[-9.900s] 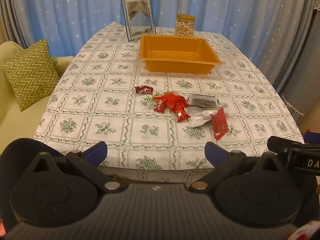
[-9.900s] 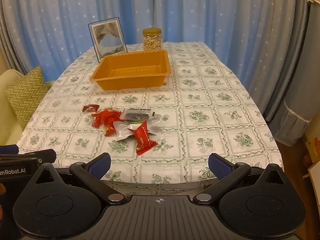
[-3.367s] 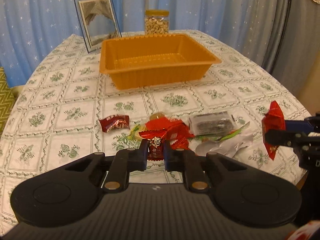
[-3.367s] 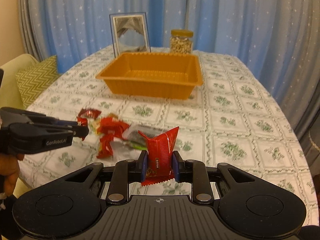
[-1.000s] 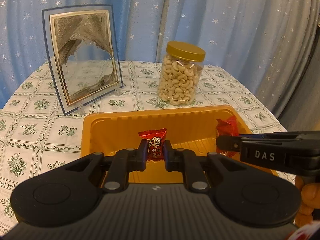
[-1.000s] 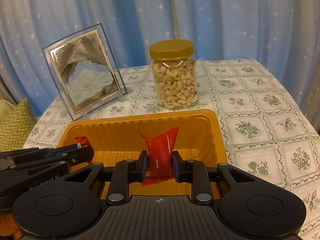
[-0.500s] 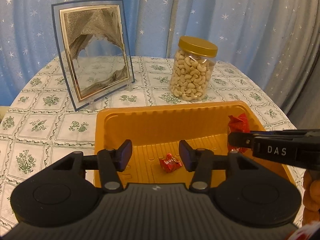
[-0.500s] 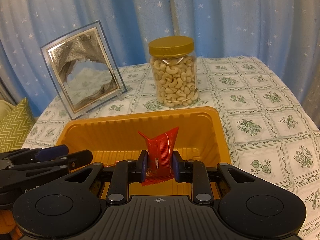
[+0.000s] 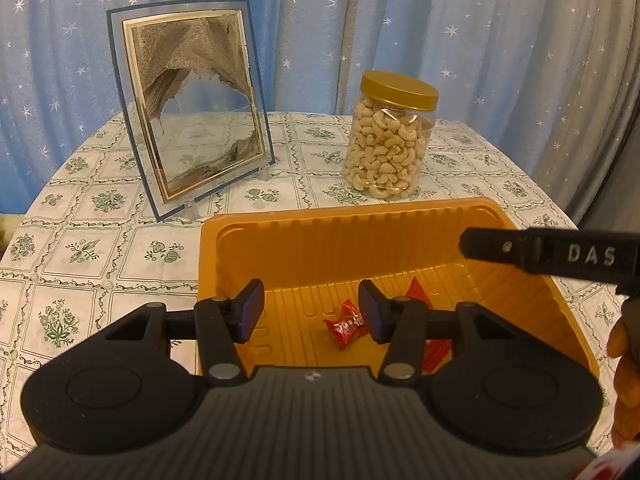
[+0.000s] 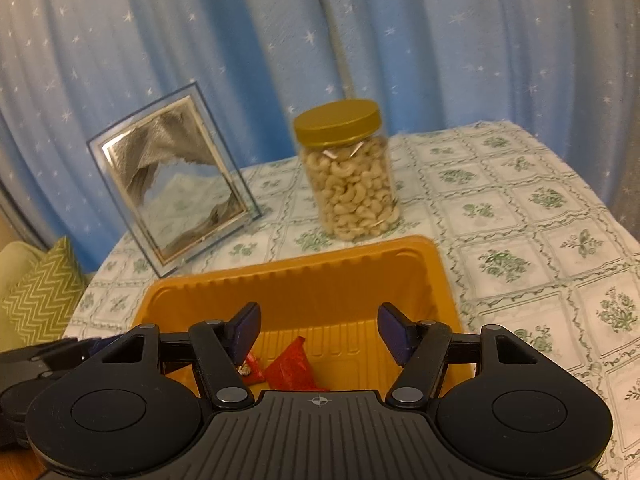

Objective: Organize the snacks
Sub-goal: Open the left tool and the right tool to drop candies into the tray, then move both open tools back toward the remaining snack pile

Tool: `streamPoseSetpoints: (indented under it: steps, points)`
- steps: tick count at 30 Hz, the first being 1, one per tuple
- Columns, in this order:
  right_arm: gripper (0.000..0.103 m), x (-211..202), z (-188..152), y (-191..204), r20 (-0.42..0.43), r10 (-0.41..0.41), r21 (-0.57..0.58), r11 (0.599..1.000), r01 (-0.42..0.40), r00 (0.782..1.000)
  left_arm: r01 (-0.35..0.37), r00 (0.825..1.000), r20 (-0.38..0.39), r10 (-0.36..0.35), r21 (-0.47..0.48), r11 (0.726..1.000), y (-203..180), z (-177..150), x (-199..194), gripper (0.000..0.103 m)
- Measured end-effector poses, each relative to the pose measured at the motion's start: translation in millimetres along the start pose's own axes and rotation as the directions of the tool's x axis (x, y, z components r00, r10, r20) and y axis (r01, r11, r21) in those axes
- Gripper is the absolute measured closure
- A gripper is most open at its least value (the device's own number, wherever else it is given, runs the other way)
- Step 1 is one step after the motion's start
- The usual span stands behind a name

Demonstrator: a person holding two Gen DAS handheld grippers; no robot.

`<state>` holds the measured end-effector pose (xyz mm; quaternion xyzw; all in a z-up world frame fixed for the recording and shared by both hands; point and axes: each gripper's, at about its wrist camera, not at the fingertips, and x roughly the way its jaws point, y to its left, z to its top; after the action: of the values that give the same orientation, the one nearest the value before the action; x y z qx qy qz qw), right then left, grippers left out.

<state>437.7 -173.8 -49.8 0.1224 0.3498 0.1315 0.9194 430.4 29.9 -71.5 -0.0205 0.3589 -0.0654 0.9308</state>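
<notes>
An orange plastic tray sits on the patterned tablecloth, also in the right wrist view. A small red candy lies on the tray floor. A longer red snack packet lies beside it, partly hidden by my finger; it also shows in the right wrist view, with the small candy to its left. My left gripper is open and empty over the tray's near side. My right gripper is open and empty above the tray; its finger crosses the tray's right side.
A jar of cashews with a gold lid stands behind the tray, also in the right wrist view. A glass picture frame leans at the back left. Blue star curtains hang behind. A green zigzag cushion lies at the left.
My right gripper has opened and the red packet has dropped into the tray. My left gripper has stayed open above the small candy it let go half a second earlier.
</notes>
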Motion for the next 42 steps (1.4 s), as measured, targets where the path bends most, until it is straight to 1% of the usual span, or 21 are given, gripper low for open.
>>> streamPoseSetpoints:
  steps: [8,13,19,23,25,29,31,36,38,40,42]
  points:
    - [0.038,-6.3,2.1,-2.8,0.018,-0.026,-0.004,1.000,0.026,0.999,-0.009,1.000,0.004,0.009,0.013,1.000,-1.3,-1.1,-4.7,0.054]
    - [0.038,-19.9,3.5,-5.8,0.051,-0.039,0.001,0.999,0.039,0.998,-0.021,1.000,0.022,0.020,0.003,1.000,-0.1,-2.2,-16.1,0.054]
    - [0.038,-50.2,4.6,-4.0,0.119,-0.047,-0.014,0.999,0.049,0.992,-0.027,0.996,0.085,0.027,-0.001,1.000,-4.4,-0.7,-45.8,0.054]
    - [0.038,-76.9,-3.3,-4.8,0.150,-0.053,-0.011,0.998,0.055,0.987,-0.031,0.993,0.116,0.031,-0.001,1.000,-7.1,-7.4,-70.1,0.053]
    - [0.038,-90.0,-10.1,-5.1,0.157,-0.056,-0.007,0.998,0.058,0.986,-0.027,0.992,0.121,0.027,-0.007,1.000,-7.5,-13.2,-82.0,0.051]
    - [0.038,-116.6,-27.7,-2.8,0.166,-0.061,-0.025,0.997,0.066,0.984,-0.022,0.992,0.127,0.023,-0.011,1.000,-10.0,-29.4,-106.9,0.050]
    - [0.038,-131.0,-37.4,-1.0,0.174,-0.069,-0.042,0.996,0.078,0.982,-0.023,0.991,0.129,0.024,-0.011,1.000,-13.0,-40.8,-120.4,0.047]
    - [0.038,-166.6,-63.0,-2.3,0.194,-0.087,-0.039,0.995,0.097,0.977,-0.013,0.993,0.115,0.016,-0.030,0.999,-19.8,-77.8,-151.1,0.041]
    - [0.038,-178.4,-74.2,-3.5,0.189,-0.093,-0.028,0.995,0.100,0.978,-0.011,0.995,0.103,0.015,-0.037,0.999,-21.8,-94.5,-161.0,0.040]
    - [0.038,-189.4,-87.2,-4.4,0.180,-0.099,-0.014,0.995,0.103,0.979,-0.014,0.996,0.090,0.018,-0.045,0.999,-23.4,-110.9,-170.3,0.036]
    - [0.038,-199.7,-100.5,-5.0,0.168,-0.103,-0.007,0.994,0.106,0.980,-0.022,0.997,0.075,0.026,-0.053,0.998,-23.6,-127.9,-178.4,0.035]
